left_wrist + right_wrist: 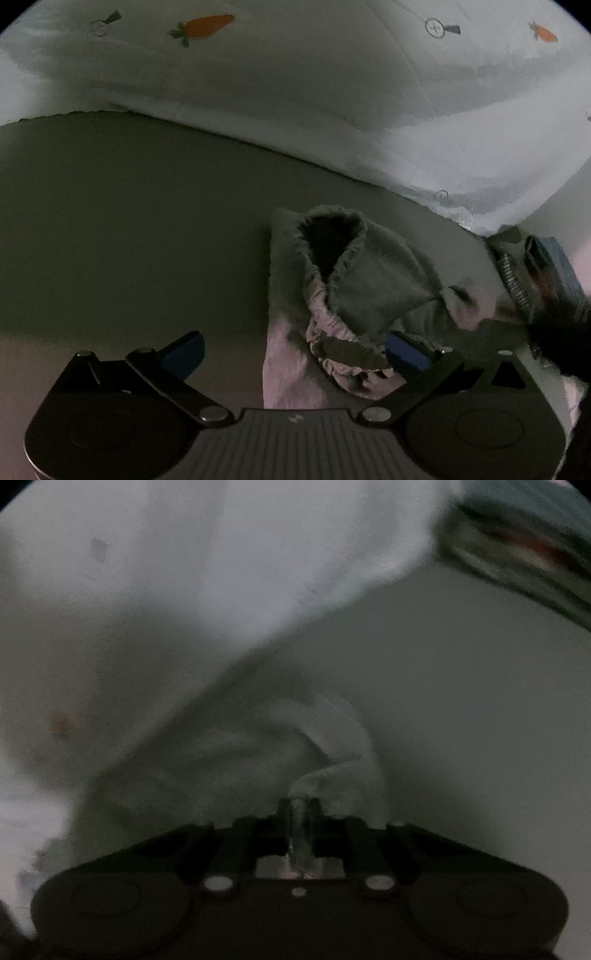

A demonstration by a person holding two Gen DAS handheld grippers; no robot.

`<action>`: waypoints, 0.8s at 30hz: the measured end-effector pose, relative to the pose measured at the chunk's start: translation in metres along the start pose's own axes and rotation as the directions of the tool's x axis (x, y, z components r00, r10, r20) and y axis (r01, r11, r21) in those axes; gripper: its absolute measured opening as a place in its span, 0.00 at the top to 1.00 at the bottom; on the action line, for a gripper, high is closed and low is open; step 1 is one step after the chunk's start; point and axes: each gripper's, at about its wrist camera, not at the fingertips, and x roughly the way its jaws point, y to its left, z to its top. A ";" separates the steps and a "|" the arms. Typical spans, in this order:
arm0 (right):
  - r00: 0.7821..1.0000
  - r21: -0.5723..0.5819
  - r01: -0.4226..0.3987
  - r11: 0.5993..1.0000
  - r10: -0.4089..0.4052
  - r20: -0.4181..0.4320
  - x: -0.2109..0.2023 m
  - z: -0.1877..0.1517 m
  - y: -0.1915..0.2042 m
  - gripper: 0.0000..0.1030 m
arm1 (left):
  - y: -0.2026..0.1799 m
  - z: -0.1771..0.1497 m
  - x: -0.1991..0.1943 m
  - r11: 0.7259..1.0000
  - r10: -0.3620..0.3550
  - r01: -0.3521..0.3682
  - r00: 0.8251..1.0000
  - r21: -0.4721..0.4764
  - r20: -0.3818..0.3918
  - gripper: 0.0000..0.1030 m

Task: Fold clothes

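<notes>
Black housing of the left gripper is filling the bottom of the left wrist view, w/ its two blue-padded fingers standing wide apart and nothing pinched between them. Right in that gap, slightly toward the right finger, the small pinkish-grey garment with a ruffled elastic opening is lying crumpled on the plain grey-green bedsheet. Its long axis is running roughly straight away from the gripper, ruffled opening pointing to the far end, toward the white duvet printed with orange carrots, and the plain pink end sitting nearest the fingers. So imo the left one is set up to come down on that near end, approaching along the garment's length, not across it.

Right gripper in its own view is closed tight, clamped on a thin edge of pale cloth, prob the same garment, but it's too blurry and dark to be sure. That cloth is bunching up and away from the tips. From the left view it's showing at the right edge, beside the garment's right side.

Both are close tbh; left is nearer the pink end, right is already holding fabric. Next bit prob needs the left to grab w/o dragging the ruffle.
</notes>
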 end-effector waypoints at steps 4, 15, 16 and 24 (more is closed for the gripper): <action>0.980 -0.095 -0.191 0.977 0.195 0.035 0.007 0.033 0.067 0.92 | -0.002 0.003 -0.014 1.000 -0.006 0.006 1.000 0.015 0.026 0.00; 0.943 -0.141 -0.327 0.935 0.313 -0.108 0.021 0.031 0.085 0.48 | -0.012 0.006 0.002 0.998 -0.044 0.044 0.999 0.034 0.000 0.00; 0.958 -0.141 -0.280 0.950 0.268 -0.098 0.017 0.029 0.071 0.48 | -0.014 0.008 0.005 0.998 -0.059 0.059 0.998 0.035 -0.010 0.00; 0.992 0.040 0.005 0.999 0.000 -0.128 -0.023 -0.020 -0.036 0.47 | -0.031 0.008 0.045 0.996 0.064 -0.071 0.991 -0.053 -0.120 0.53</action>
